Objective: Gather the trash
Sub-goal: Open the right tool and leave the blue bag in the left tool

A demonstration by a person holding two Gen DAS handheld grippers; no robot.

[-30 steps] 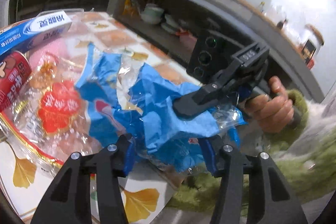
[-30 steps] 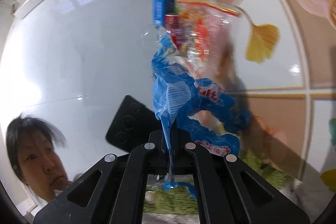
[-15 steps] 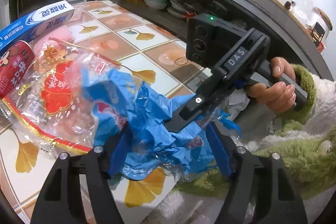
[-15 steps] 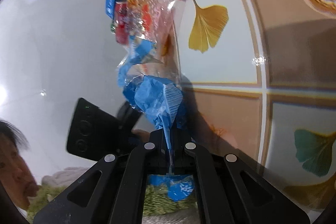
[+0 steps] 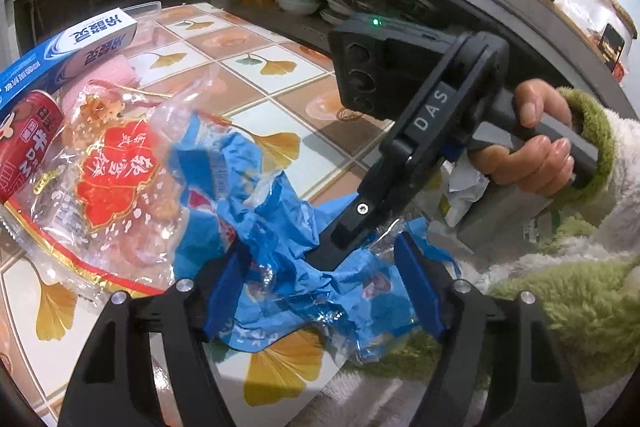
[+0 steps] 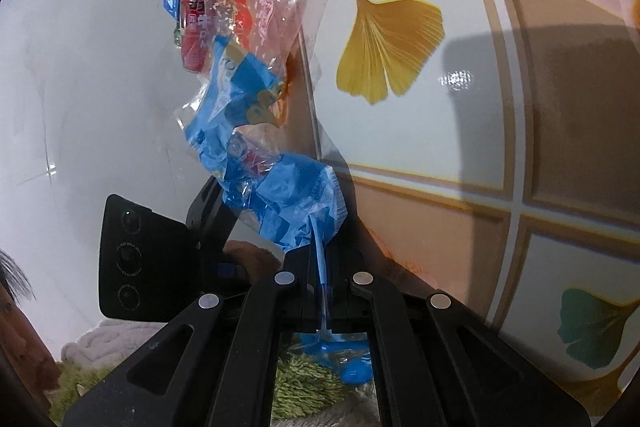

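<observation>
Table point(image 5: 256, 115): tiles w/ leaf pics, mostly yellow, one green; white & brown squares.
Edge: near side of table, at bottom of left cam view.
Clear bag point(image 5: 116, 183): flat on table, red & gold print, red strip at its edge.
Blue wrapper point(image 5: 280, 227): crumpled, partly on clear bag, hangs over table edge.
Red can point(image 5: 24, 143): on its side, just beside clear bag, left.
Blue & white box point(image 5: 68, 55): long, behind can.
Pink thing point(image 5: 108, 77): betw. box & clear bag, can't tell what.
Clear tub point(image 5: 146, 17): back of table, behind box.
</observation>
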